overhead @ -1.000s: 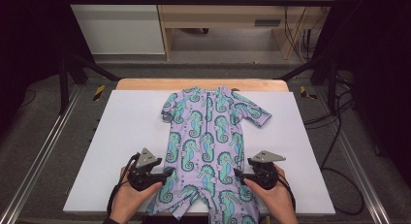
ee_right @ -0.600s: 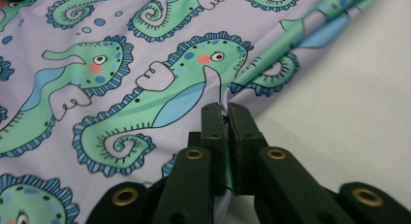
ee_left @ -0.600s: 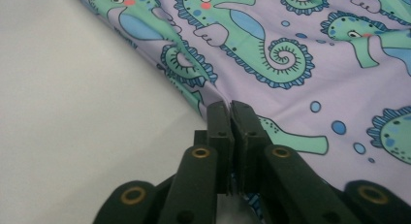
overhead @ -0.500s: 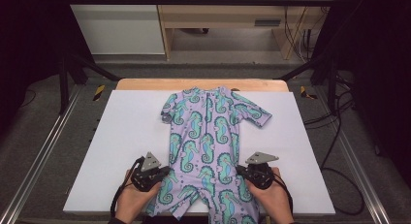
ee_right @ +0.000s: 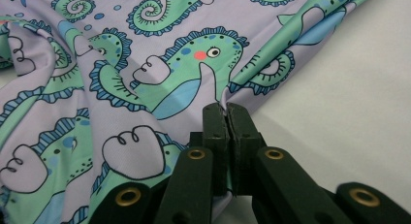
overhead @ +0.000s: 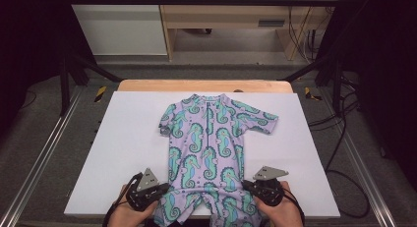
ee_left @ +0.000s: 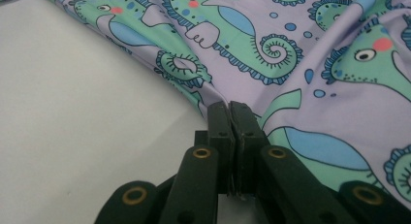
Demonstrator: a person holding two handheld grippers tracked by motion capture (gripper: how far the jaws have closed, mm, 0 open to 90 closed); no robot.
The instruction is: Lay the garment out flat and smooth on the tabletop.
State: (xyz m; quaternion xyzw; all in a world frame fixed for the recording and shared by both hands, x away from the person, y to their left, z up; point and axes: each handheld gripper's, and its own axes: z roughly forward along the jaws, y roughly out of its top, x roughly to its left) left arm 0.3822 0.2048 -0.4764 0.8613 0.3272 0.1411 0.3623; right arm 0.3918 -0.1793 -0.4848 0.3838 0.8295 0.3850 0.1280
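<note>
Both grippers are pinching fabric. Left gripper has its jaws pressed together on the left side edge of the seahorse romper, low on the garment near the leg. The left gripper view shows the jaw tips closed with the lilac cloth edge caught between them, white surface just beside. Right gripper is the mirror case — jaws pressed together on the romper's right side edge, and the right gripper view shows the hem folded up into the closed tips.

Romper location: lying front-up on the white table top, roughly centred left to right, neck end towards the far edge, leg ends at the near edge between the person's two hands. Short sleeves are spread out to each side, and the left one looks a bit bunched. Cloth is rumpled around both pinch points, flatter across the chest.

No containers on the table, so nothing to report inside anything.

Surroundings: a bare wooden strip shows along the far edge of the white top. Metal rails run down both sides of the table. Cables trail on the floor to the right, well apart from the work. A wooden cabinet stands beyond the table, with a white panel to its left.

Nothing sits on the romper or between the grippers and it — the white top around the garment carries only the romper and the two grippers.
</note>
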